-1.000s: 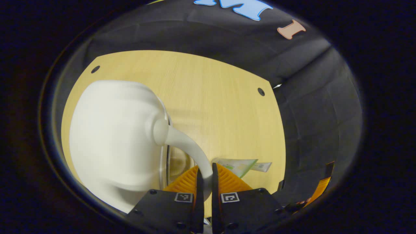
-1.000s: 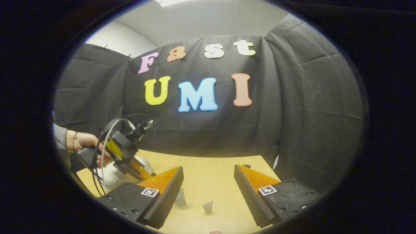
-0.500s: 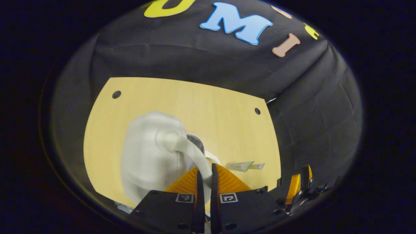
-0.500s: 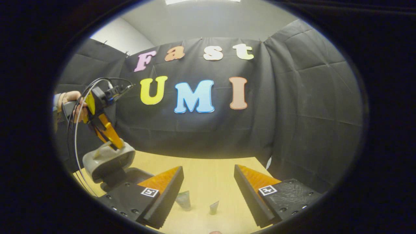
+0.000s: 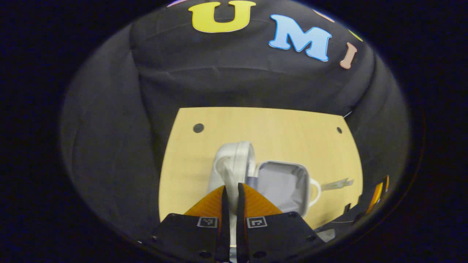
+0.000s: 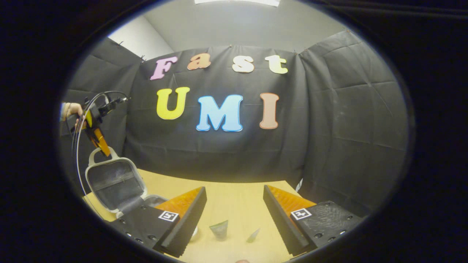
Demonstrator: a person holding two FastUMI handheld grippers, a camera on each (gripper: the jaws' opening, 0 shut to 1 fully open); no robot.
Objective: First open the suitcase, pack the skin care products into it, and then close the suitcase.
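- Left gripper view: the left gripper (image 5: 231,199) has its fingers pressed together on the white handle (image 5: 227,174) of the suitcase lid (image 5: 237,160). The lid now stands upright beside the open tray of the suitcase (image 5: 283,182) on the table (image 5: 270,124). One second ago the lid was still down and very close to the camera, so the suitcase has just been opened
- A tube (image 5: 336,183) lies on the table just beyond the suitcase, on the side away from the lid
- Right gripper view: the right gripper (image 6: 234,215) is held wide with nothing between its fingers. Two tubes, one green (image 6: 219,230) and one small (image 6: 253,235), lie on the table near the suitcase
- Compared with before, the lid (image 6: 115,180) is lifted higher and shows its grey inside, and the hand (image 6: 73,109) is higher too
- I judge that the opening is almost done and the packing of the tubes is what remains
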